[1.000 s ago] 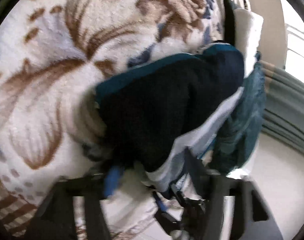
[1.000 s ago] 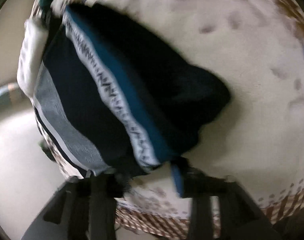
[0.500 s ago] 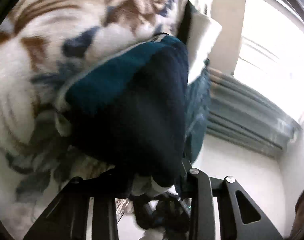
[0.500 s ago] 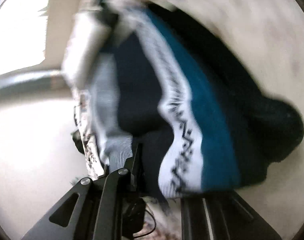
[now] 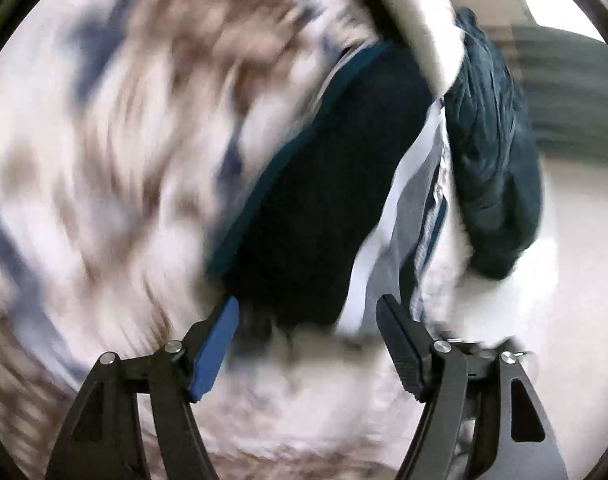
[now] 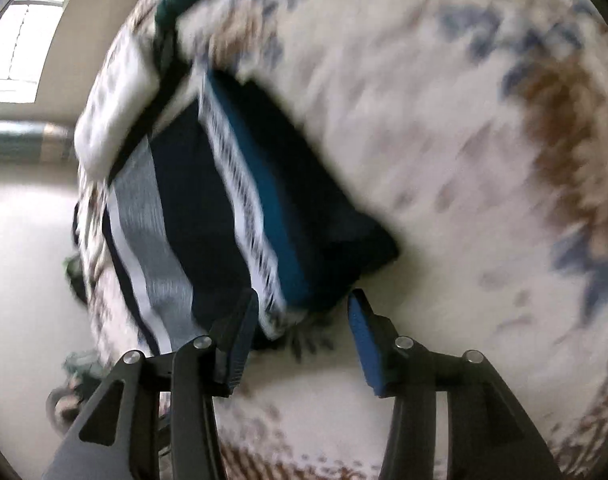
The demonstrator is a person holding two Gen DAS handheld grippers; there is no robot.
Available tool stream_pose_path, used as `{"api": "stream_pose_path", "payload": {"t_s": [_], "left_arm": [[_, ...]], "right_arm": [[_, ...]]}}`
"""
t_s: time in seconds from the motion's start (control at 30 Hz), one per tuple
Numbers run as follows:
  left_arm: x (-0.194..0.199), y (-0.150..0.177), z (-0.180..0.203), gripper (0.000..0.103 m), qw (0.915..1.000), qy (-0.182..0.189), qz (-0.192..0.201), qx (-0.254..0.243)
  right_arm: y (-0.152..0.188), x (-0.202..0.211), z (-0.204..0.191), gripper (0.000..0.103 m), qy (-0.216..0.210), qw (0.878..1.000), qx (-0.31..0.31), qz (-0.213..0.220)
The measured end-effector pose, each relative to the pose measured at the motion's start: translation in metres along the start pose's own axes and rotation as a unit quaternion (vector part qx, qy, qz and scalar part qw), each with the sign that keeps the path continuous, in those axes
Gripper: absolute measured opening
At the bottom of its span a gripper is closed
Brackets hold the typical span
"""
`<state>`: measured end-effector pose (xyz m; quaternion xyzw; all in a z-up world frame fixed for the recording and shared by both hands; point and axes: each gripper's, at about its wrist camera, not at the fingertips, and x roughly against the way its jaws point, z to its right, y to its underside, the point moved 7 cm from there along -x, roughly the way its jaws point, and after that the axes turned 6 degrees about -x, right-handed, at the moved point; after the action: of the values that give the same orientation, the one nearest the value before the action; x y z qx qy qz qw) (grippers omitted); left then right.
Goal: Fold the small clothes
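Lying folded at frame centre on the floral blanket [image 5: 116, 152]: the navy-and-teal garment [image 5: 328, 208]. Hovering just below it, both spread apart and gripping nothing: left gripper [image 5: 308, 344], right gripper [image 6: 304, 332]. Awaiting folding, seemingly: teal garment [image 5: 492, 168], upper right.

Support surface: plush blanket [image 5: 116, 152], white with brown and blue floral print, motion-blurred in both views. A checked brown border shows at its near edge in the right wrist view [image 6: 288, 468]. Lying directly on it: 1 folded dark navy garment [image 5: 328, 208] with a teal band and a white patterned stripe [image 6: 244, 208]. Just beside it at the blanket's edge: 1 crumpled teal garment [image 5: 492, 160] and 1 white folded item [image 6: 112, 120]. Pale floor [image 6: 20, 280] beyond the edge.
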<state>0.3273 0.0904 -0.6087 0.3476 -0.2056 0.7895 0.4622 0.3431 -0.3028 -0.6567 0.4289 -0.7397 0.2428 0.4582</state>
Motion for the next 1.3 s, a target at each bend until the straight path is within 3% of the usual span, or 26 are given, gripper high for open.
{"api": "stream_pose_path", "payload": {"t_s": [0.03,0.1,0.2,0.33,0.43,0.47,0.5,0.53,0.57,0.67,0.73,0.83,0.9,0.97,1.0,1.07,1.13,1.17,1.23,1.3], "left_arm": [[0.004,-0.023,0.013,0.069,0.9985,-0.030,0.012,-0.045],[0.002,-0.048,0.030,0.069,0.9923,-0.050,0.029,-0.110],[-0.016,-0.101,0.078,0.069,0.9649,-0.091,0.046,-0.242],[-0.048,-0.131,0.124,0.069,0.9262,-0.116,0.037,-0.357],[-0.089,-0.145,0.138,0.067,0.8956,-0.138,-0.003,-0.423],[-0.106,-0.147,0.137,0.064,0.8890,-0.138,-0.028,-0.436],[-0.118,-0.148,0.138,0.022,0.8851,-0.132,-0.039,-0.445],[-0.126,-0.147,0.136,0.003,0.8832,-0.131,-0.047,-0.448],[-0.129,-0.148,0.133,0.003,0.8818,-0.130,-0.049,-0.451],[-0.122,-0.154,0.136,0.003,0.8894,-0.110,-0.037,-0.442],[-0.119,-0.163,0.130,0.003,0.9039,-0.108,-0.030,-0.413],[-0.122,-0.185,0.107,0.002,0.9141,-0.151,-0.019,-0.376],[-0.119,-0.194,0.096,0.002,0.9269,-0.147,-0.022,-0.345],[-0.108,-0.197,0.094,0.004,0.9394,-0.128,-0.013,-0.318],[-0.099,-0.196,0.093,0.007,0.9447,-0.126,-0.009,-0.302],[-0.085,-0.190,0.091,0.024,0.9510,-0.119,0.003,-0.285],[-0.066,-0.177,0.087,0.058,0.9571,-0.108,0.023,-0.268],[-0.057,-0.169,0.083,0.064,0.9604,-0.105,0.030,-0.256],[-0.039,-0.148,0.073,0.067,0.9675,-0.098,0.044,-0.229],[-0.024,-0.123,0.054,0.067,0.9719,-0.118,0.057,-0.196]], "right_arm": [[-0.010,0.008,-0.004,0.049,-0.003,1.000,0.000,0.020],[-0.031,0.010,-0.021,0.049,-0.017,0.999,0.012,0.036],[-0.073,-0.007,-0.059,0.049,-0.033,0.998,0.043,0.041],[-0.124,-0.051,-0.104,0.049,-0.018,0.995,0.099,0.022],[-0.153,-0.098,-0.126,0.049,0.008,0.991,0.130,-0.015],[-0.157,-0.107,-0.131,0.048,0.020,0.990,0.137,-0.022],[-0.159,-0.110,-0.130,0.035,0.018,0.989,0.142,-0.022],[-0.162,-0.110,-0.133,0.011,0.015,0.989,0.148,-0.017],[-0.164,-0.106,-0.138,0.011,0.014,0.988,0.155,-0.006],[-0.166,-0.087,-0.159,0.011,0.000,0.982,0.185,0.036],[-0.167,-0.077,-0.168,0.011,-0.009,0.981,0.189,0.050],[-0.174,-0.075,-0.176,0.011,-0.001,0.978,0.198,0.068],[-0.181,-0.086,-0.174,0.011,0.014,0.980,0.189,0.063],[-0.184,-0.108,-0.169,0.012,0.026,0.983,0.179,0.026],[-0.185,-0.115,-0.165,0.013,0.032,0.985,0.170,0.004],[-0.186,-0.107,-0.152,0.026,0.027,0.990,0.139,-0.020],[-0.184,-0.085,-0.140,0.036,0.011,0.992,0.122,-0.010],[-0.179,-0.071,-0.133,0.040,-0.002,0.993,0.114,-0.007],[-0.158,-0.048,-0.114,0.045,-0.015,0.994,0.102,-0.023],[-0.128,-0.036,-0.094,0.045,-0.007,0.994,0.102,-0.050]]}}
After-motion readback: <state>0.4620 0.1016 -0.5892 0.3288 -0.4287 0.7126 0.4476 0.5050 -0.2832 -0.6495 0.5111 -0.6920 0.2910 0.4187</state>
